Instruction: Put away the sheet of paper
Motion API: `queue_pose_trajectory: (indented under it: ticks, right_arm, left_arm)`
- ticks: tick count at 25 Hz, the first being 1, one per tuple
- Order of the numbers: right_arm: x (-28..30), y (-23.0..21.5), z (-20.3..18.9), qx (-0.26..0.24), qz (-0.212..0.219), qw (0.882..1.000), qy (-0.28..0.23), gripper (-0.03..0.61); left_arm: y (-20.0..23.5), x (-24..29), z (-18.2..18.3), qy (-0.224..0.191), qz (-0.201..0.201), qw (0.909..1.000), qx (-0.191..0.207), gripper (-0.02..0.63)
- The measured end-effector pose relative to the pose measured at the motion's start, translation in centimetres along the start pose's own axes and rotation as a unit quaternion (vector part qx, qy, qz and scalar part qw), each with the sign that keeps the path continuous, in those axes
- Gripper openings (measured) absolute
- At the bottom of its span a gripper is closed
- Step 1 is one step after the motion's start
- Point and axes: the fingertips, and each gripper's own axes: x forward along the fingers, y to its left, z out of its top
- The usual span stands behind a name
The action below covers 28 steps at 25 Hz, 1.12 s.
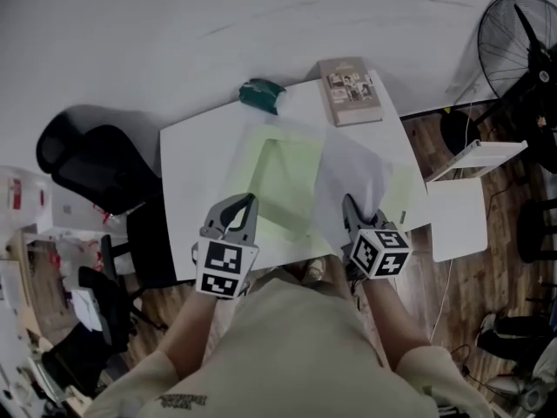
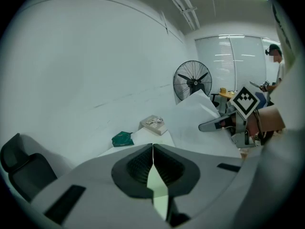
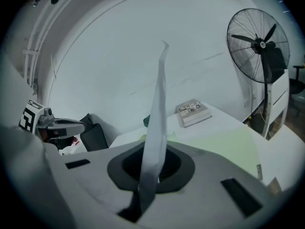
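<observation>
A white sheet of paper [image 1: 352,174] rises off the table, pinched at its near edge by my right gripper [image 1: 349,202], which is shut on it. In the right gripper view the sheet [image 3: 158,113] stands edge-on between the closed jaws. A pale green translucent folder [image 1: 283,185] lies open on the white table [image 1: 187,198]. My left gripper [image 1: 251,200] is shut on the folder's near edge. In the left gripper view a pale green strip of the folder [image 2: 158,191] shows between the closed jaws. The sheet hangs over the folder's right half.
A book [image 1: 350,90] lies at the table's far right corner, with a teal bundle [image 1: 261,95] to its left. A black chair [image 1: 96,164] stands left of the table. To the right are a standing fan [image 1: 520,37] and a small white side table [image 1: 459,219].
</observation>
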Motion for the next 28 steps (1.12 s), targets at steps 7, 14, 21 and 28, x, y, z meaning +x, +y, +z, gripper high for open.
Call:
queue_pose_trajectory:
  ticks: [7, 14, 21, 28]
  right_arm:
    - [2.6, -1.7, -2.2, 0.018, -0.025, 0.999, 0.029, 0.023]
    - [4.1, -3.3, -4.9, 0.03, -0.065, 0.996, 0.056, 0.023]
    - [5.6, -4.9, -7.2, 0.027, -0.1, 0.991, 0.088, 0.023]
    - [7.4, -6.0, -8.9, 0.036, -0.12, 0.985, 0.118, 0.025]
  left_arm:
    - [1.8, 1.2, -3.2, 0.035, 0.001, 0.9992, -0.019, 0.021]
    - [3.3, 2.4, -6.8, 0.067, -0.011, 0.997, -0.038, 0.021]
    - [4.9, 3.5, -9.8, 0.093, -0.021, 0.9944, -0.044, 0.021]
    - [5.8, 5.1, -12.6, 0.12, -0.039, 0.9904, -0.056, 0.021]
